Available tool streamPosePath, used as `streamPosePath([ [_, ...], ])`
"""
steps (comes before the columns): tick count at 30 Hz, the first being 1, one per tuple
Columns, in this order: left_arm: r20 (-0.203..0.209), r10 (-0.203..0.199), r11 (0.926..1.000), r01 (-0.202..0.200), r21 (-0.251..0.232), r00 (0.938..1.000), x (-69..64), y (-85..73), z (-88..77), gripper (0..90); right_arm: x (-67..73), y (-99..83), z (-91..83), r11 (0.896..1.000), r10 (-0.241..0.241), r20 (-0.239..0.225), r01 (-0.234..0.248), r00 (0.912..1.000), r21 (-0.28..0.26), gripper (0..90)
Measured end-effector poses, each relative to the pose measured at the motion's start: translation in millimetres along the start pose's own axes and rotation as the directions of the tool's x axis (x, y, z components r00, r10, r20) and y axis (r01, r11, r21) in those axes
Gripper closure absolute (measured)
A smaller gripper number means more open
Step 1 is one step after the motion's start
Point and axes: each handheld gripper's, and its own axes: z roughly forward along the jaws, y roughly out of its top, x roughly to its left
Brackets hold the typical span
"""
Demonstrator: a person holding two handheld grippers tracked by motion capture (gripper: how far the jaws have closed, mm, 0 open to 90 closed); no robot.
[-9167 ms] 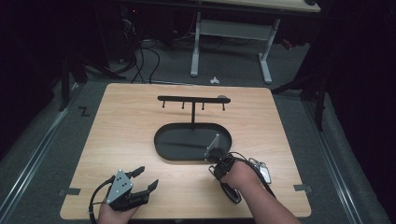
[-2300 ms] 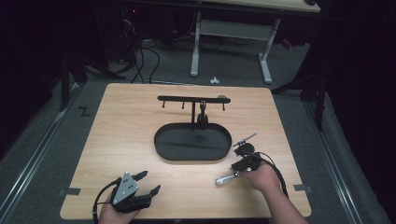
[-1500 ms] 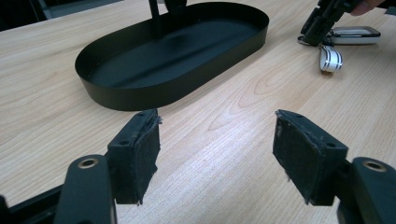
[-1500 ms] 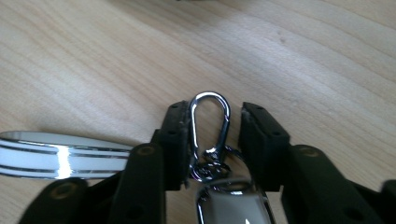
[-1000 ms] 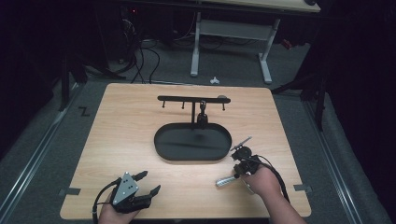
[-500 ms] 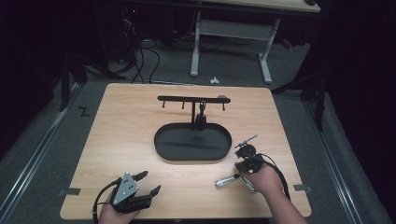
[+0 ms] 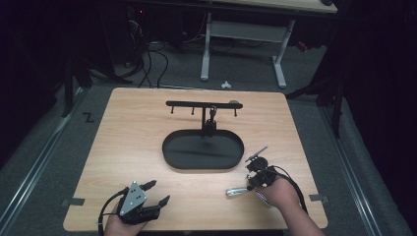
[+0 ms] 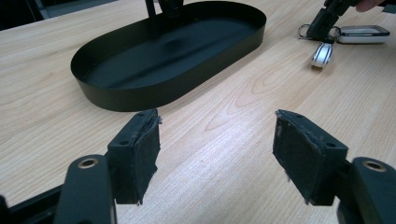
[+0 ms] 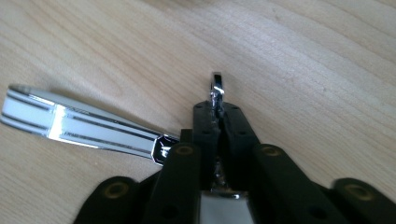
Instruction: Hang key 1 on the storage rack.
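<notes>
My right gripper [image 9: 217, 100] is shut on the metal ring [image 9: 216, 89] of a key bunch, and its jaws have just closed a little tighter on it. A silver and white tag [image 9: 79, 123] on the bunch lies flat on the wood to the left. From above, that gripper [image 7: 250, 184] is at the table's right front with the tag [image 7: 237, 191] beside it. At the left front my left gripper [image 7: 156, 191] stands open, nothing between its pads [image 8: 144, 154]. It faces the bunch [image 8: 322, 53] and a dark key fob [image 8: 362, 33].
A black oval tray [image 7: 172, 157] lies mid-table, its wall [image 8: 140, 95] just ahead of the left gripper. Behind it stands a black hook rack [image 7: 187, 103] with a small dark item [image 7: 212, 114] hanging from it. Bare wood lies between the hands.
Since the earliest frame the right hand has drawn back from the tray's right end to the table's right front. Over the last second neither hand has visibly shifted.
</notes>
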Motion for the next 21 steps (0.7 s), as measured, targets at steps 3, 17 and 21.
streamPosePath([
  [3,-0.001,0.0,1.0,0.0,-0.001,1.0,0.1,-0.1,-0.4,32.3,2.6,0.9,-0.2,1.0,-0.024,0.006,0.024,0.9997,0.009,86.5],
  [17,-0.002,-0.023,0.9997,0.023,-0.012,0.9997,2.9,-1.0,-1.7,32.2,-1.5,5.4,-15.7,0.999,-0.015,-0.021,0.014,0.9997,-0.03,86.4],
  [21,0.001,-0.034,0.9993,0.034,-0.016,0.9994,4.0,-1.5,-2.1,32.2,-3.0,6.3,-22.9,0.998,-0.022,-0.011,0.022,0.9997,-0.051,86.3],
])
